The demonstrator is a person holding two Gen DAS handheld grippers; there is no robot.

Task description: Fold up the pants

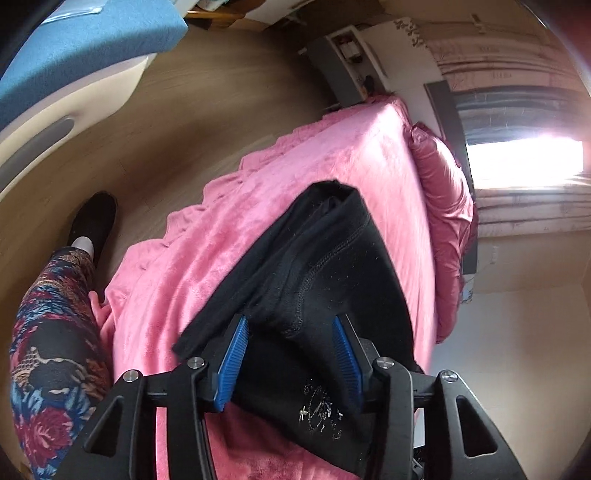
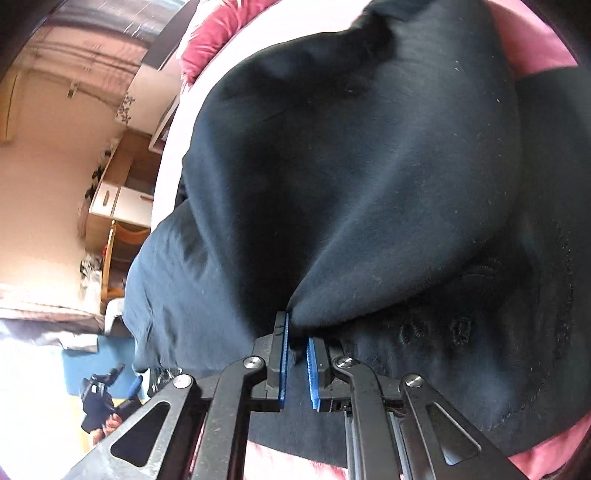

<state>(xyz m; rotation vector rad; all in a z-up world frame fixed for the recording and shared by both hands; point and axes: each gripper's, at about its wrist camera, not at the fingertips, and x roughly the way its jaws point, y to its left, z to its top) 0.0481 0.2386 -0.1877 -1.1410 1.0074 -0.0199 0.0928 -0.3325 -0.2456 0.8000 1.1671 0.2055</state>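
Left wrist view, from its left edge: a blue cushioned seat point(image 1: 92, 33) sits at the top corner above a wooden floor point(image 1: 207, 110), and a person's leg in floral-print leggings point(image 1: 51, 332) ends in a black shoe point(image 1: 94, 221). Right of the leg, a plush pink blanket point(image 1: 332, 155) covers the bed, with a dark pink satin pillow point(image 1: 443, 206) at its far end under a bright window point(image 1: 524, 158). The black stretch-fabric pants point(image 1: 325, 266) lie folded along the blanket, running away from the camera. The left gripper point(image 1: 291, 328) has its blue ribbed pads point(image 1: 232, 358) spread well apart, a loose ridge of the pants between them; neither pad presses the cloth.

Right wrist view, from its left edge: a pale wall, a light wooden cabinet point(image 2: 118, 199) and, low down, the left gripper seen small in a hand. The black pants fill the middle and right, bunched in soft folds over the pink blanket. The right gripper point(image 2: 297, 332) shows only a narrow gap between its blue pads, with a pinch of black cloth sitting between the fingertips; whether they clamp it cannot be told.
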